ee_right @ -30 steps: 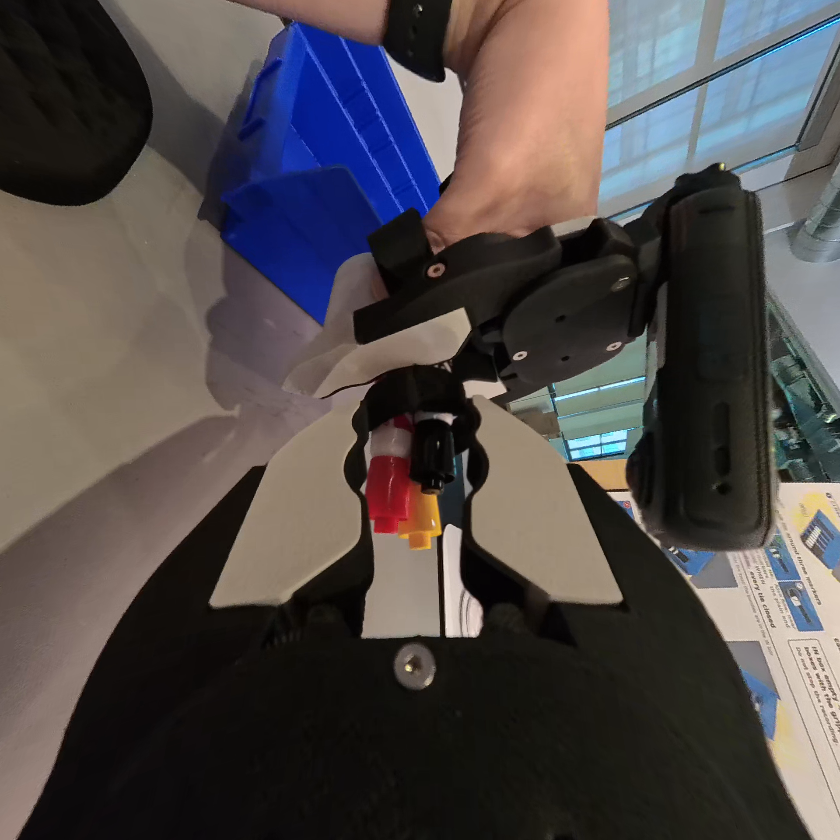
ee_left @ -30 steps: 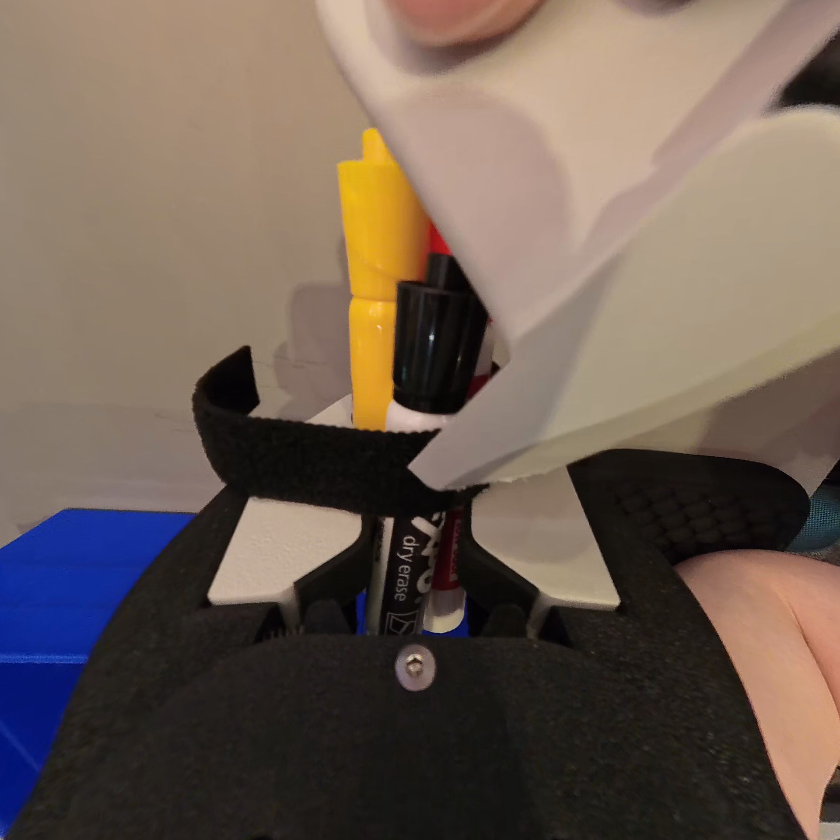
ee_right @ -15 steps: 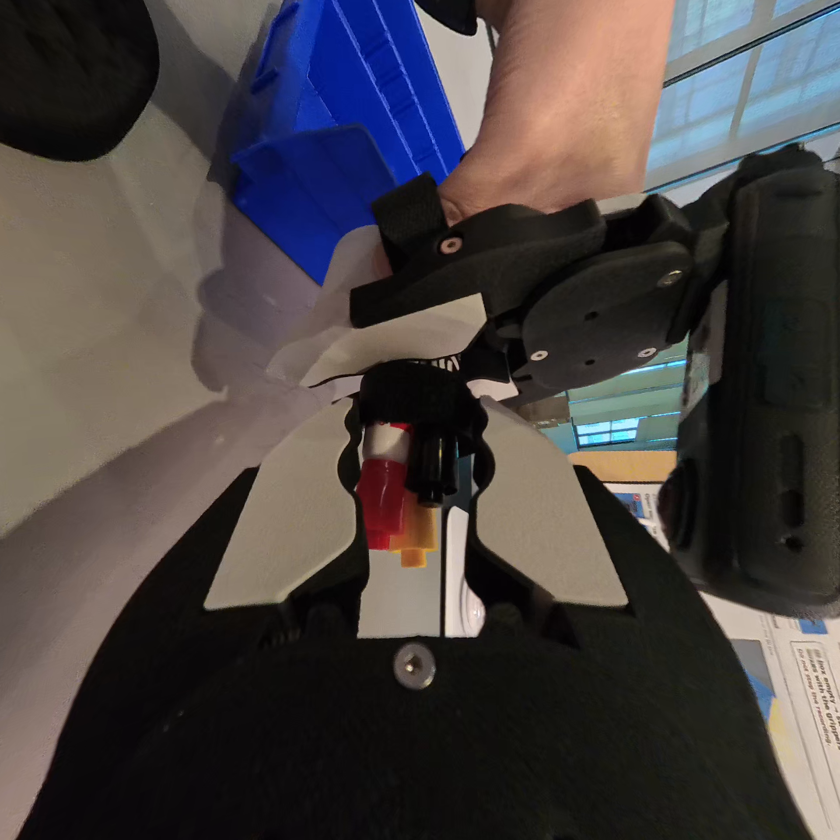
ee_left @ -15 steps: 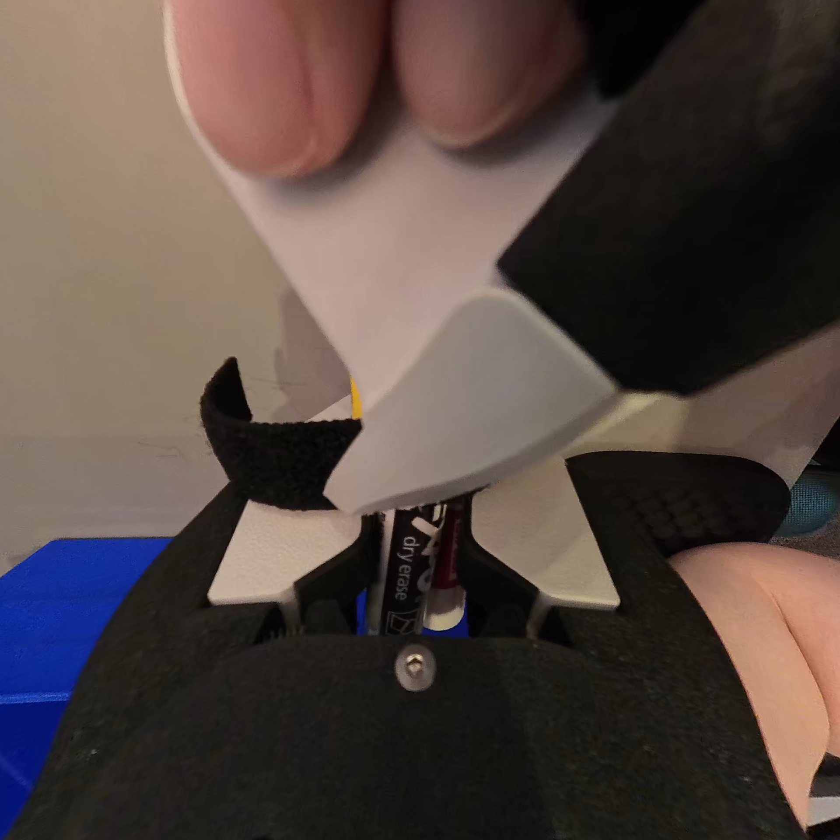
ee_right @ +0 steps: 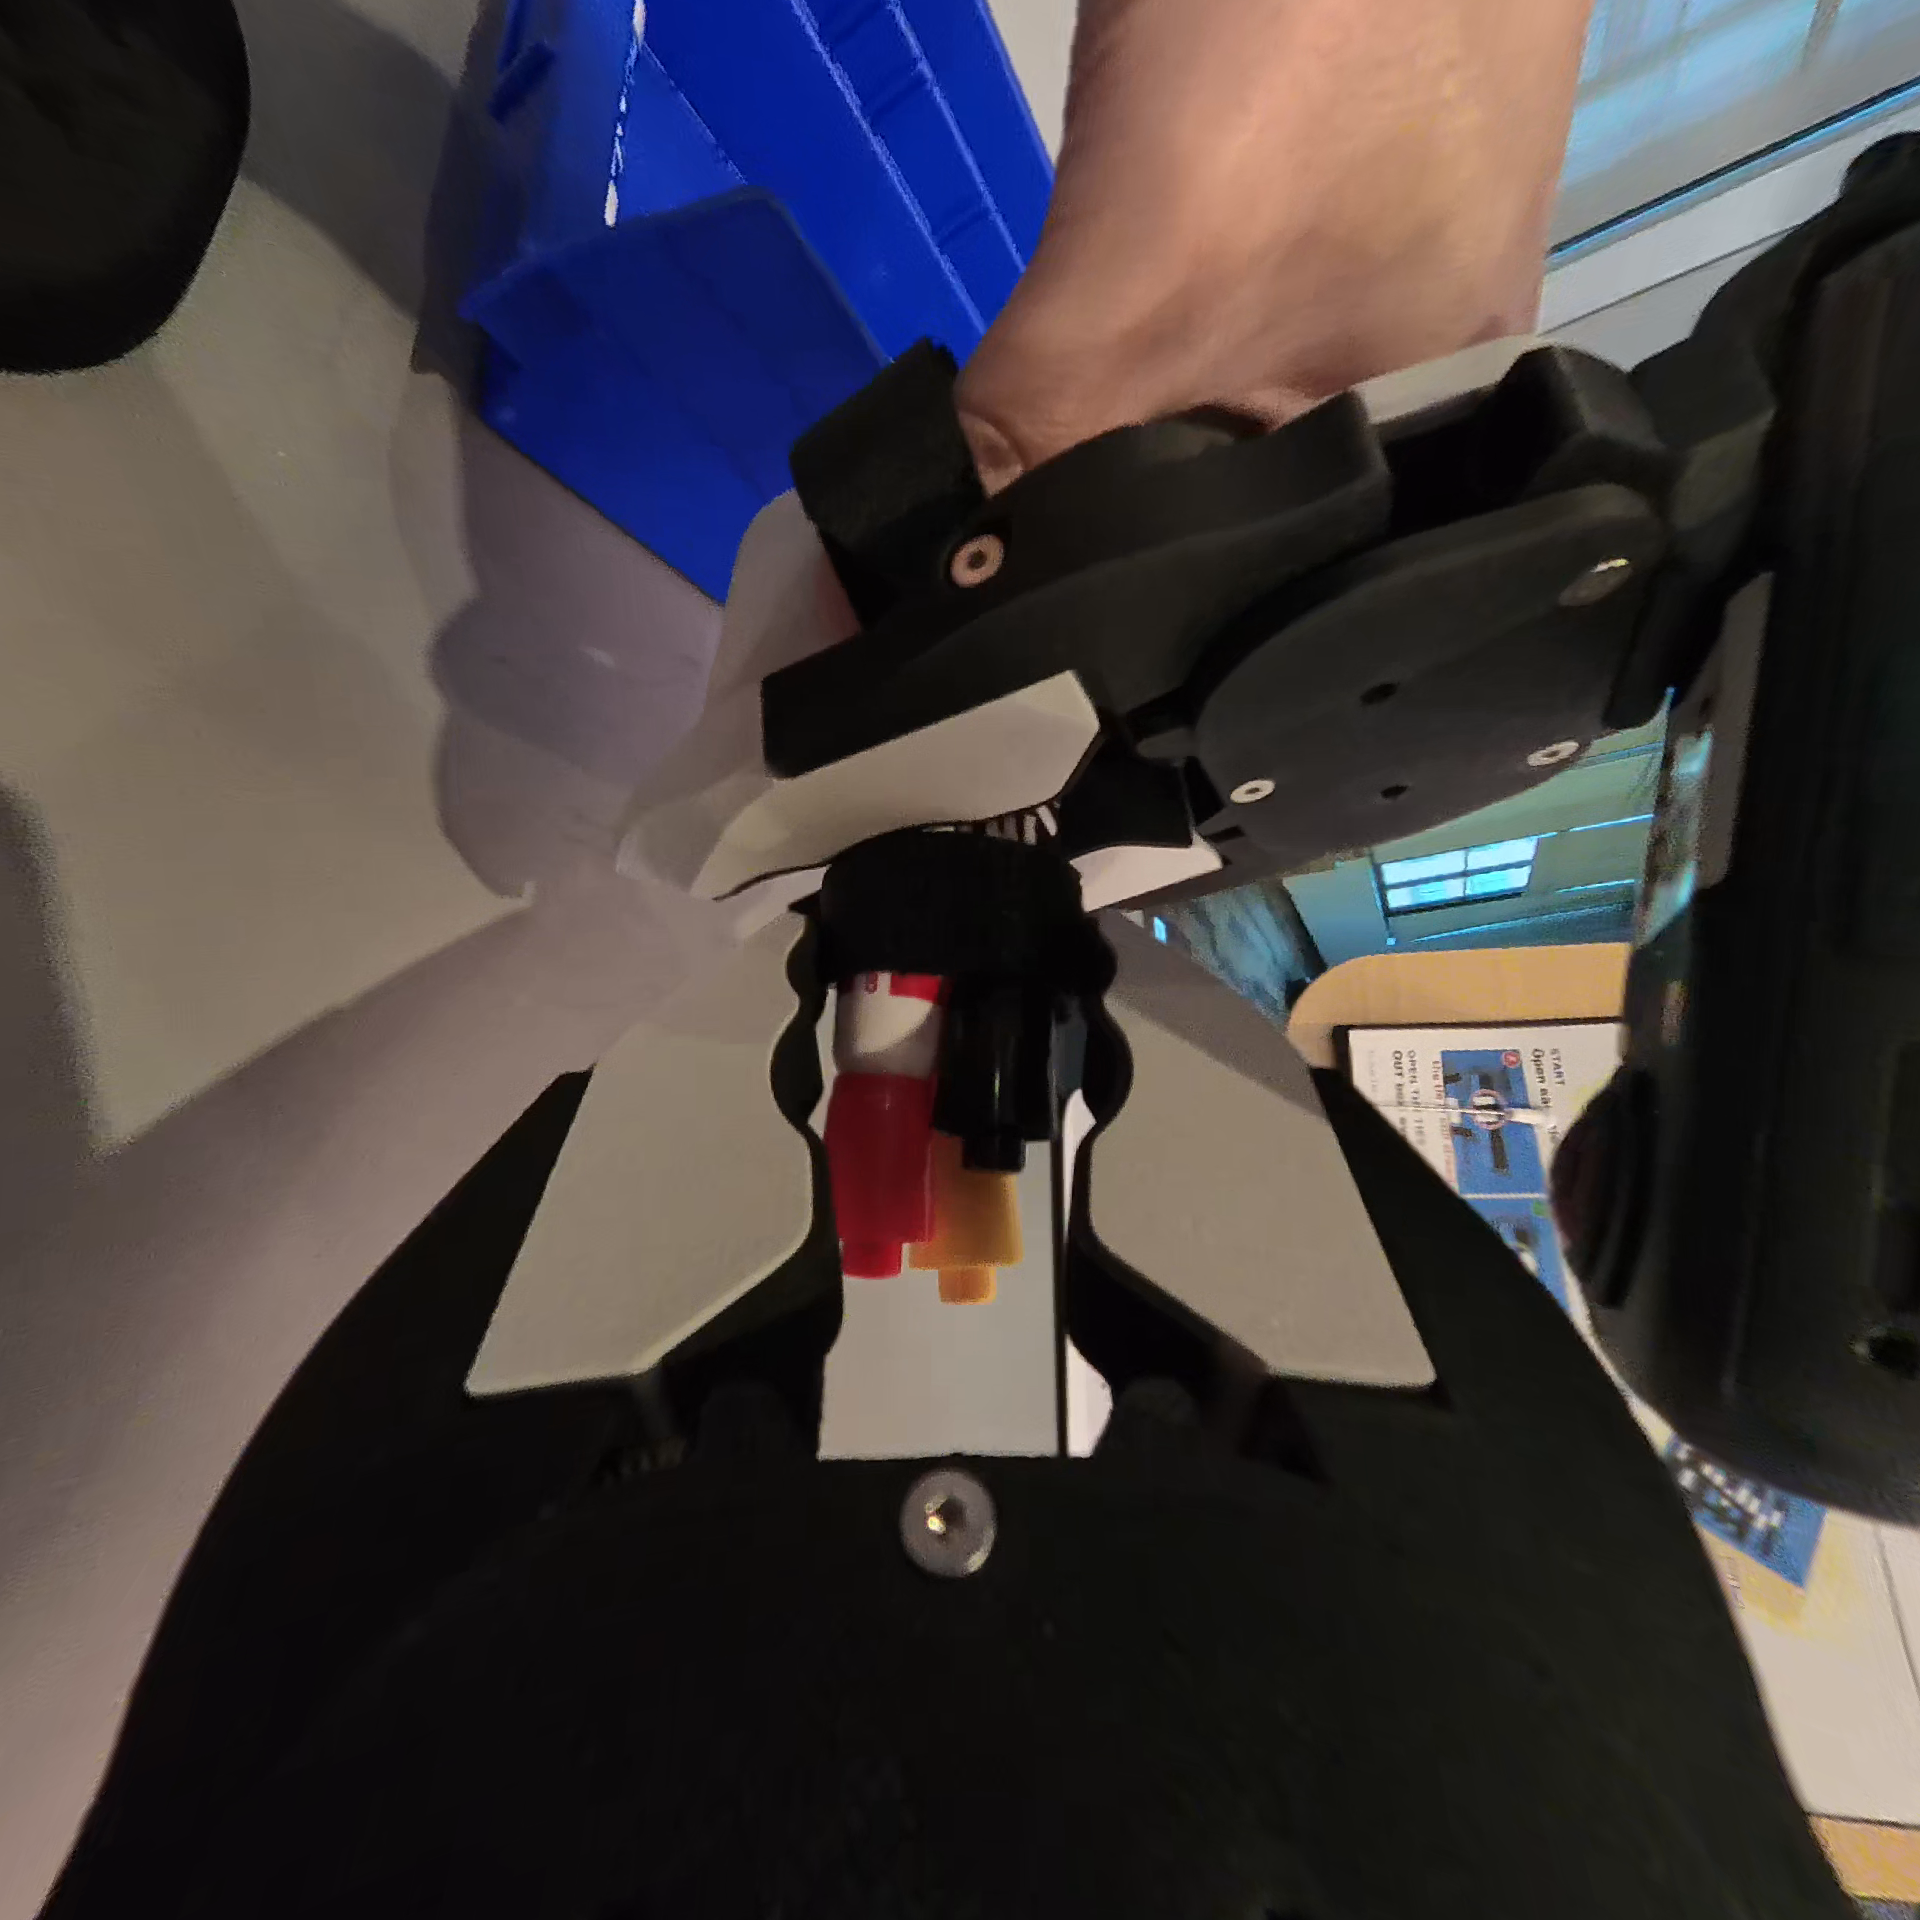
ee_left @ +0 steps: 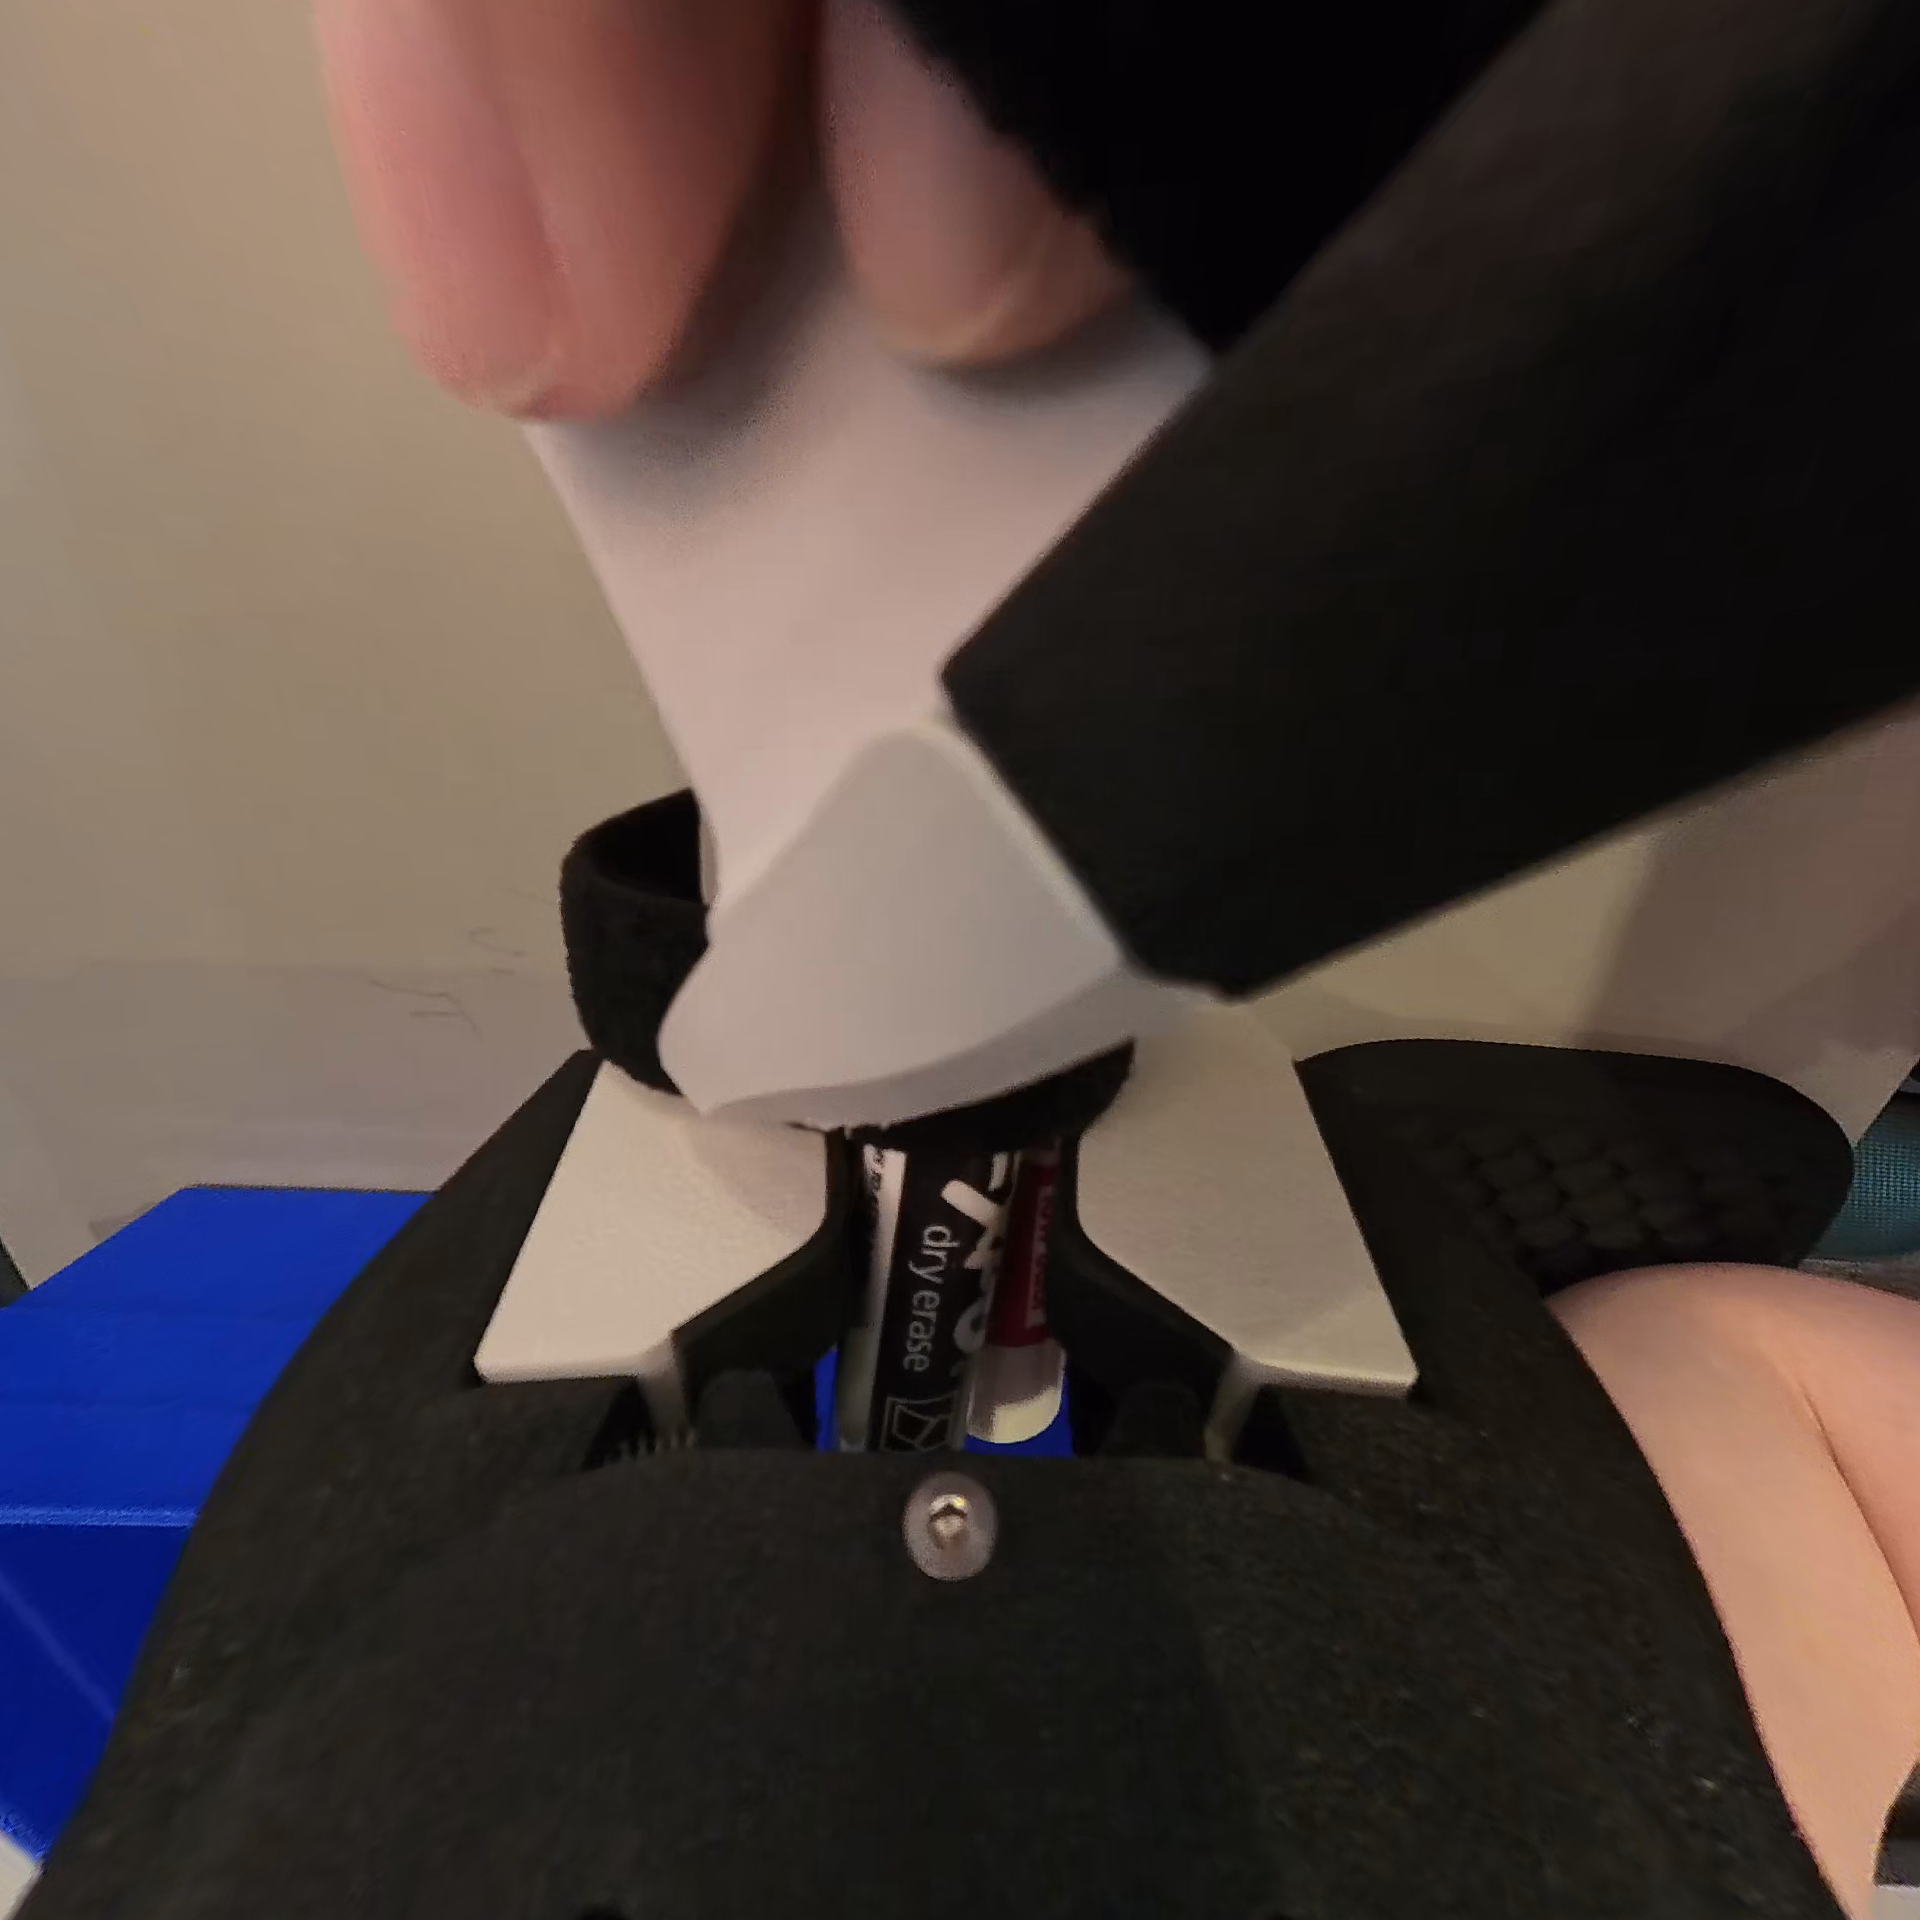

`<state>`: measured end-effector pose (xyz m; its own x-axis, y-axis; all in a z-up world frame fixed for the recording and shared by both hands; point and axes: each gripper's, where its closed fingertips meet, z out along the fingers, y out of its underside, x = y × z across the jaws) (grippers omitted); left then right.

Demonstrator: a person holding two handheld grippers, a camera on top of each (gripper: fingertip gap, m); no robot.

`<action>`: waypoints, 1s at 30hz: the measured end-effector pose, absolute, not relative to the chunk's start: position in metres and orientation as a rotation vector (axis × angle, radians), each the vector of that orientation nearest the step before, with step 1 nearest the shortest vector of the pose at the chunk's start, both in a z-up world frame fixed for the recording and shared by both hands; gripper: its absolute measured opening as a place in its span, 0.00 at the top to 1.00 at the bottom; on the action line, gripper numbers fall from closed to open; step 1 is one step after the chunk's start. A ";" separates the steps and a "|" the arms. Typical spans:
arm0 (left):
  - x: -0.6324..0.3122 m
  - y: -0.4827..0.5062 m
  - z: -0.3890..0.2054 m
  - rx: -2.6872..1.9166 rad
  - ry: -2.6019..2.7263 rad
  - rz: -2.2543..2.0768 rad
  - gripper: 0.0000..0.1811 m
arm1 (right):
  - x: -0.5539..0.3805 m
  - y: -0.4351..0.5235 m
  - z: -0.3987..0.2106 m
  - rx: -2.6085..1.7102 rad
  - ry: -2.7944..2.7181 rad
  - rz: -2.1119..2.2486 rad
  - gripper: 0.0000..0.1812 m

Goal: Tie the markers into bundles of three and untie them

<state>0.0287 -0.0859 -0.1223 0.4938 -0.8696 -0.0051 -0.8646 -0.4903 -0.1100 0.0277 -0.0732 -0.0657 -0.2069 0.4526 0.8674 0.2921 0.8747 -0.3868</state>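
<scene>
Across the right wrist view from 7 to 11 o'clock, grey bench [ee_right: 208, 831], with a blue bin [ee_right: 727, 312] at 12 o'clock and a printed sheet [ee_right: 1455, 1101] at 3 o'clock. Nearer, at 1 o'clock, a hand [ee_right: 1247, 208] gripping the left tool [ee_right: 914, 842], its white fingers shut tight on the barrels of the markers [ee_right: 935, 1143].

Same grip in the left wrist view: left tool [ee_left: 956, 1153] narrowed to a slot, markers [ee_left: 920, 1278] clamped upright in it, touching both inner faces. At 12 o'clock there, right tool [ee_left: 883, 935] tipped down over the bundle (caps hidden behind it), one white finger pressed on the black strap [ee_left: 634, 935].

Right tool [ee_right: 951, 997] partly closed, pads against the strap [ee_right: 945, 914] on either side, bundle pointing back between its fingers toward 6 o'clock. Strap wrapped round all three markers, just beside the left tool's tips.

Smallest last: red cap [ee_right: 878, 1164], yellow cap [ee_right: 971, 1226], black cap [ee_right: 992, 1091], side by side, clear of the right tool's fingers.
</scene>
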 end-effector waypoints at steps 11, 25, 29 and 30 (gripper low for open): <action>0.031 -0.085 -0.121 -2.617 1.549 -0.021 0.77 | 0.029 -0.069 -0.074 -0.724 -1.876 0.222 0.76; 0.033 -0.088 -0.123 -2.649 1.545 -0.034 0.77 | 0.031 -0.071 -0.081 -0.786 -1.926 0.354 0.76; 0.033 -0.092 -0.124 -2.680 1.530 -0.072 0.77 | 0.031 -0.071 -0.085 -0.778 -1.937 0.318 0.74; 0.034 -0.093 -0.124 -2.678 1.532 -0.085 0.77 | 0.031 -0.070 -0.086 -0.780 -1.941 0.315 0.74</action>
<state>0.0337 -0.0927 -0.1237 0.5061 -0.8622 0.0204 -0.8592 -0.5061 -0.0746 0.0311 -0.0704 -0.0860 -0.3115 0.6411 0.7014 0.3865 0.7598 -0.5228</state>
